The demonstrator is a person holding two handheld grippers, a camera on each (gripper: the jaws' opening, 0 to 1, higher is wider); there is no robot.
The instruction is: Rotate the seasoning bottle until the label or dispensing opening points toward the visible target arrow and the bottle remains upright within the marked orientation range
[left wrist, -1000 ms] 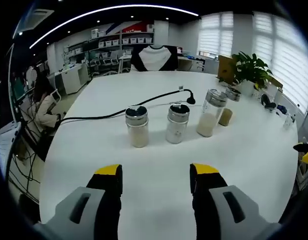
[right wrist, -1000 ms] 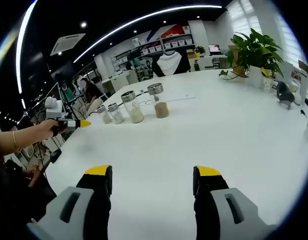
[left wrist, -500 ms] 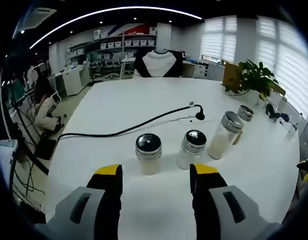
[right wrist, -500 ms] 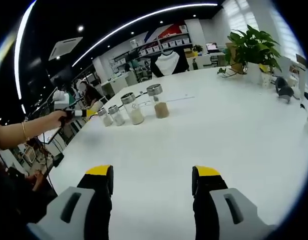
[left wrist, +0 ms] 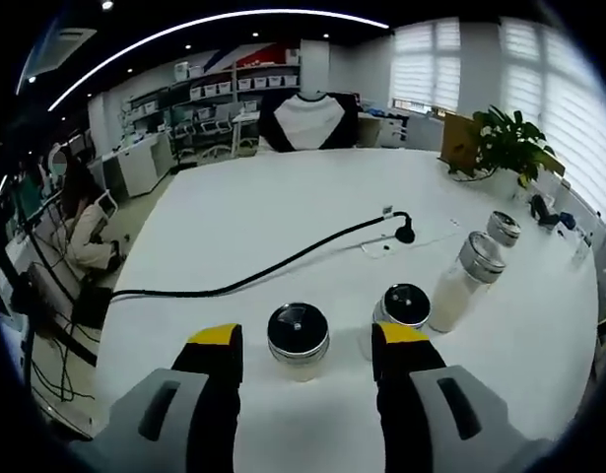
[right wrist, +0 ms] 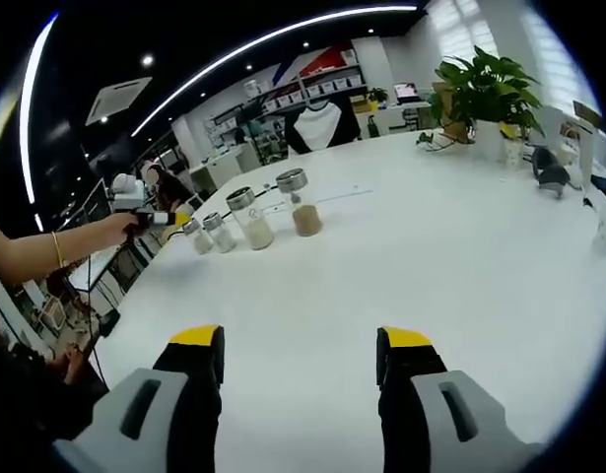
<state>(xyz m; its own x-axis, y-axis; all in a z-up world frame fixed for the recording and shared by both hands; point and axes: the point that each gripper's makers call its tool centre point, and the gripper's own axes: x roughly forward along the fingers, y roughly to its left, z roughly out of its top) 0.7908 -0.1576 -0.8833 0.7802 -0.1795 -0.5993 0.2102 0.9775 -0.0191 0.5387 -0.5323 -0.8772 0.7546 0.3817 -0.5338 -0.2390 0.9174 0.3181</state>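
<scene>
Left hand-held gripper (left wrist: pixel 305 343) is wide open and empty, poised over the worktop (left wrist: pixel 253 217); the nearest bottle (left wrist: pixel 299 341) stands upright between its jaws, untouched. A second bottle (left wrist: pixel 402 307) sits just beside the right jaw, a taller jar (left wrist: pixel 465 280) beyond it. Right hand-held gripper (right wrist: pixel 301 347) is open, empty, well apart from the row.

Risk, judged: closing off-centre could tip the bottle or knock its neighbour; the cable (left wrist: pixel 283 261) lies near. No arrow, label or legible writing can be made out.
</scene>
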